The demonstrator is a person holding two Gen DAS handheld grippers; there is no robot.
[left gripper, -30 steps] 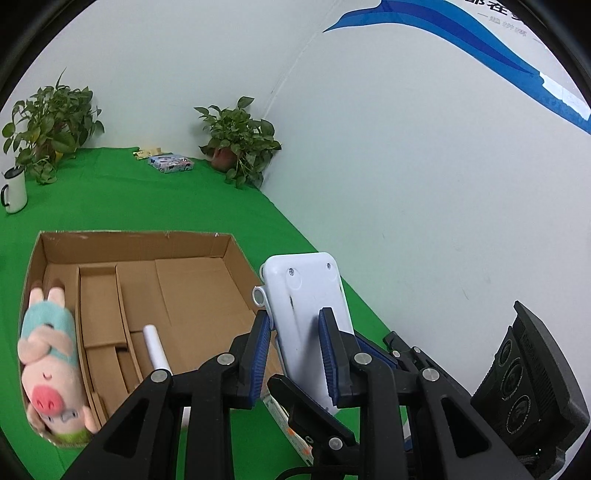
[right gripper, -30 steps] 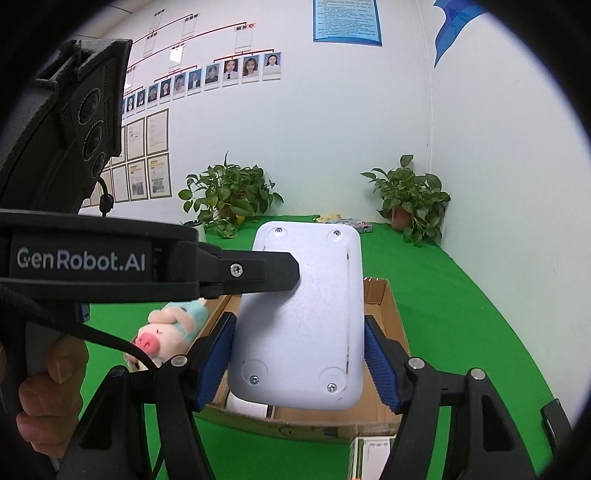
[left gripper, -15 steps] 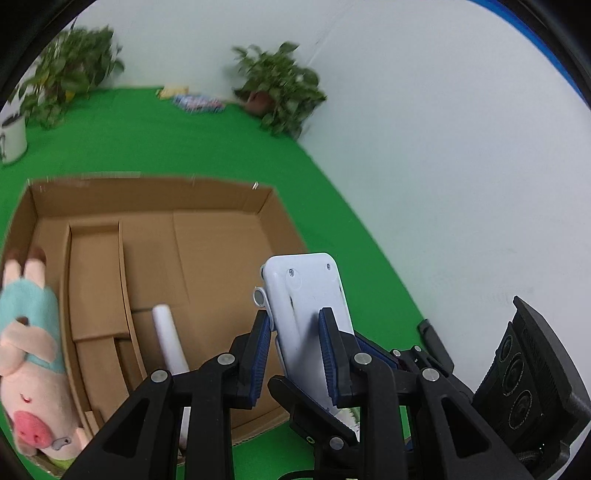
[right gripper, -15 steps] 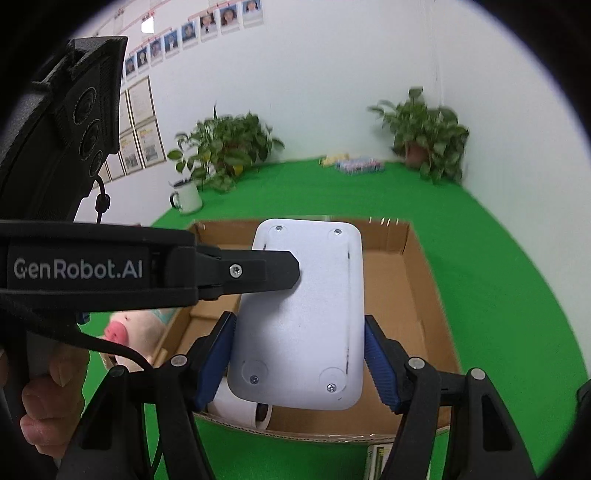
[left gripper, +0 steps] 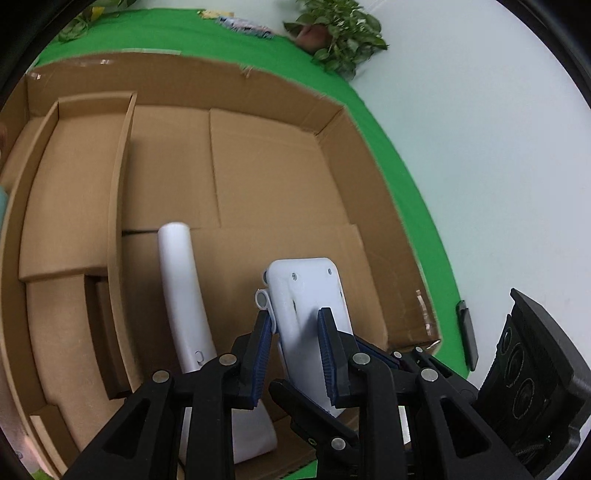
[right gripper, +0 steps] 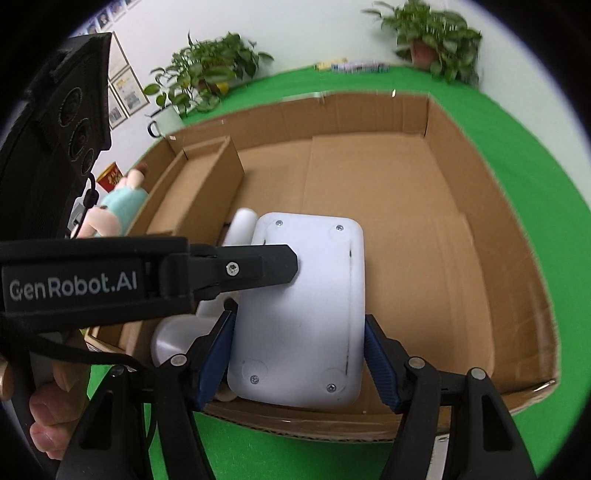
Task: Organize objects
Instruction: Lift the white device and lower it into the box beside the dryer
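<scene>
A white plastic device [left gripper: 306, 291] with screws in its back hangs tilted over the open cardboard box [left gripper: 221, 81]. My left gripper [left gripper: 295, 325] is shut on its thin sides. My right gripper [right gripper: 299, 328] is shut across the width of the same device [right gripper: 306, 295], just above the near part of the box [right gripper: 369, 114]. One of the left gripper's fingers [right gripper: 258, 266] crosses the right wrist view and presses the device's flat back. A white curved handle-like piece [left gripper: 181, 291] lies in the box just left of the device.
A cardboard divider [left gripper: 118, 192] splits off the box's left side. A plush pig [right gripper: 122, 199] lies along the box's left wall. Potted plants [right gripper: 207, 77], a mug [right gripper: 164, 123] and small packs [left gripper: 243, 24] stand on the green cloth. A black slab [left gripper: 467, 332] lies right of the box.
Both grippers have come down and tipped forward with the white device, from above the box's near edge to low over its floor. The pig has slid out of the left wrist view.
</scene>
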